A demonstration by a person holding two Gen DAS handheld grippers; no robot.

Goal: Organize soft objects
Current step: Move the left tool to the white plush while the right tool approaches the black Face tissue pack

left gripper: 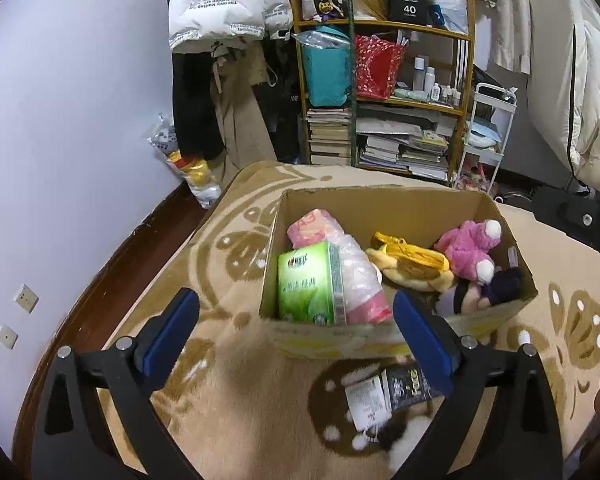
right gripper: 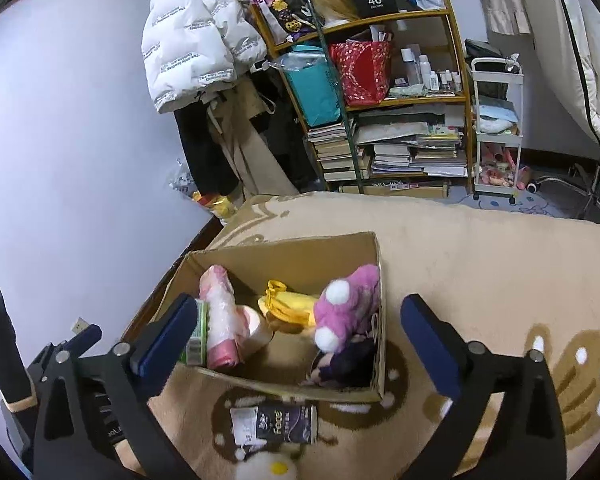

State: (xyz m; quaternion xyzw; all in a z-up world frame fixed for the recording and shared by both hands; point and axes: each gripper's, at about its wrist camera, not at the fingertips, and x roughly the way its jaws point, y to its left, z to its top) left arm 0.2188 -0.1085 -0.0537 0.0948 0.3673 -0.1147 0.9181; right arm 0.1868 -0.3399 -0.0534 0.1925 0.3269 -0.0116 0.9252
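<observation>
Both grippers, left [left gripper: 296, 322] and right [right gripper: 298, 330], fingers spread wide, holding nothing. Next up: dark tissue pack [right gripper: 274, 424] beside the cardboard box [right gripper: 374, 392]; grab across the short sides, squeeze gently.

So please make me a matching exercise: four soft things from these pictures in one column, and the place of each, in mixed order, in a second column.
Things:
1. green tissue pack
2. pink plush toy
3. black Face tissue pack
4. white puffer jacket

Places:
A. on the blanket, outside the cardboard box
B. hanging by the shelf
C. in the box, left side
D. in the box, right side

Pairs: 1-C, 2-D, 3-A, 4-B
</observation>
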